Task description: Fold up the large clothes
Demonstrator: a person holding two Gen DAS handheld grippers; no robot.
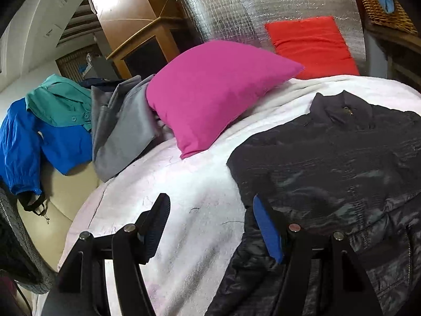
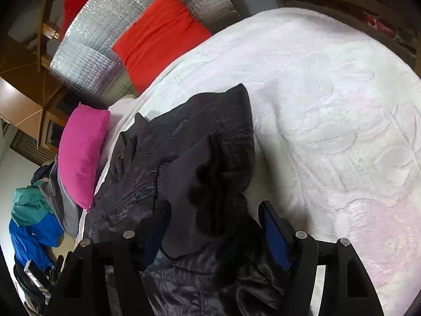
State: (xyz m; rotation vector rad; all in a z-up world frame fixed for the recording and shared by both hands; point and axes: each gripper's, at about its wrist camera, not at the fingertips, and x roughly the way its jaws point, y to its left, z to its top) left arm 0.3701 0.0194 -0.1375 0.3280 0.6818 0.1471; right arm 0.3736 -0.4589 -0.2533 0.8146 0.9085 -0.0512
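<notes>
A dark shiny jacket [image 1: 331, 163] lies on the white blanket [image 1: 184, 200], collar toward the pillows. My left gripper [image 1: 210, 210] is open above the jacket's left edge, its right finger over the dark fabric, holding nothing. In the right wrist view the jacket [image 2: 168, 152] lies with a sleeve folded over its body. My right gripper [image 2: 214, 216] is open just above that bunched sleeve cuff, fingers on either side of it, not closed on it.
A magenta pillow [image 1: 210, 92] and a red cushion [image 1: 313, 44] lie at the head of the bed against silver foil [image 1: 257, 8]. Grey, teal and blue garments [image 1: 60, 121] are piled at the left. A wicker basket [image 1: 381, 8] stands at the far right.
</notes>
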